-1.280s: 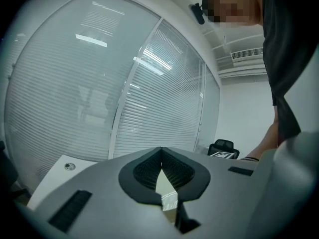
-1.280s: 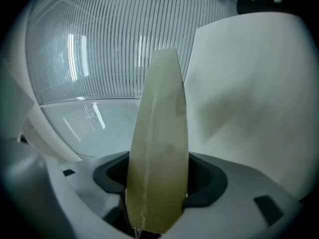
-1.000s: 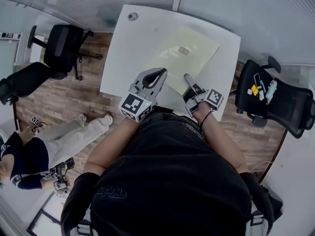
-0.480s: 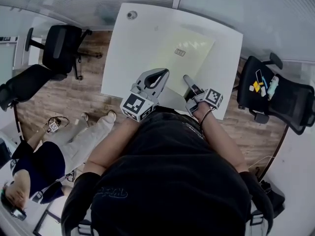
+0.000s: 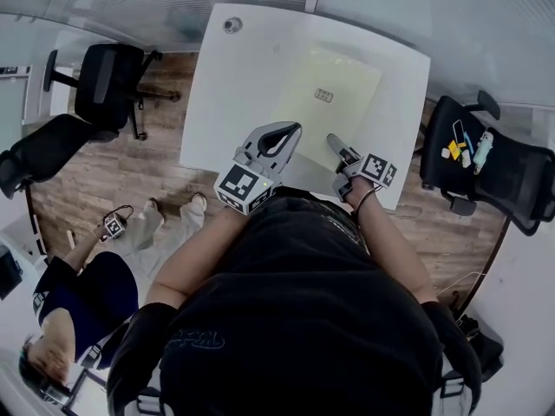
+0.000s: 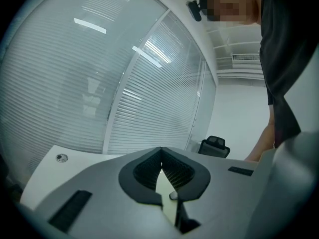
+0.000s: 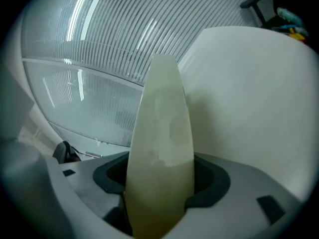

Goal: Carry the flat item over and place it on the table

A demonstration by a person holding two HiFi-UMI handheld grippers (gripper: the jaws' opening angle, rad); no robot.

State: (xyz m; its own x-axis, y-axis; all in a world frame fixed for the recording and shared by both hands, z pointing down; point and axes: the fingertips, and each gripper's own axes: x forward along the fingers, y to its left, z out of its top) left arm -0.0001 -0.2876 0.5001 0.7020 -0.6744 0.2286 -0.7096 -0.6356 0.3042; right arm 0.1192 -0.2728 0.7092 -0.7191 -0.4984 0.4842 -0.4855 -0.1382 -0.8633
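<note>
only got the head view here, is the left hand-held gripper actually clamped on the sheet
observer: Yes. The left gripper view shows the left hand-held gripper with its jaws together at the tips and the thin edge of the sheet pinched between them.
operator: and the right one, it's half hidden from up here
observer: In the right gripper view, the right hand-held gripper has the sheet standing up between its jaws and filling the gap from pad to pad, so it looks gripped there too.
</note>
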